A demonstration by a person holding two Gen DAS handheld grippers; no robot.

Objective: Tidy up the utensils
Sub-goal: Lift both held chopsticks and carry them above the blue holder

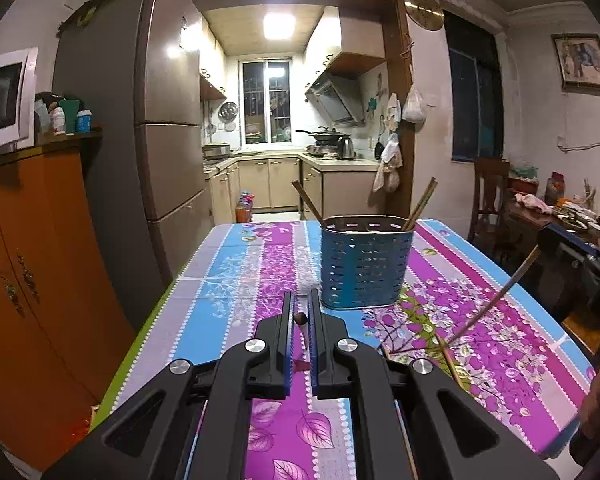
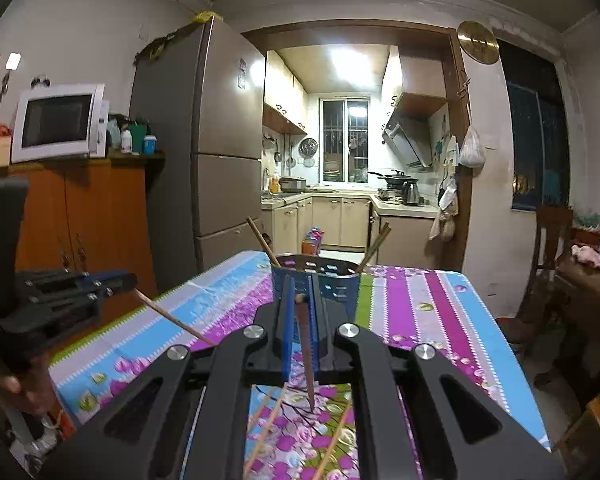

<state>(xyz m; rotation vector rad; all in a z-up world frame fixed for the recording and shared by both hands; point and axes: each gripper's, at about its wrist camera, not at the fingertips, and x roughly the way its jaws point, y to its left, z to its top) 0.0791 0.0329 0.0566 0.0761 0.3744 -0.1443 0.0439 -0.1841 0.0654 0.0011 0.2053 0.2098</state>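
A blue perforated utensil holder (image 1: 364, 268) stands on the floral tablecloth (image 1: 236, 280) with a few chopsticks (image 1: 420, 202) leaning in it. My left gripper (image 1: 300, 297) hovers just in front of the holder, shut on a brown chopstick (image 1: 301, 320) seen end-on. In the right wrist view my right gripper (image 2: 301, 282) is shut on a dark chopstick (image 2: 307, 356) that points down toward the table, with the holder (image 2: 340, 288) right behind its fingers. Each gripper also appears in the other's view, holding its stick: the left gripper (image 2: 132, 280) and the right gripper (image 1: 542, 240).
Several loose chopsticks (image 2: 266, 424) lie on the cloth below my right gripper, also visible as loose chopsticks (image 1: 452, 364) in the left wrist view. An orange cabinet (image 1: 40, 280) and a fridge (image 1: 160, 120) stand left of the table. A wooden chair (image 1: 488, 200) and a cluttered side table (image 1: 560, 216) are at the right.
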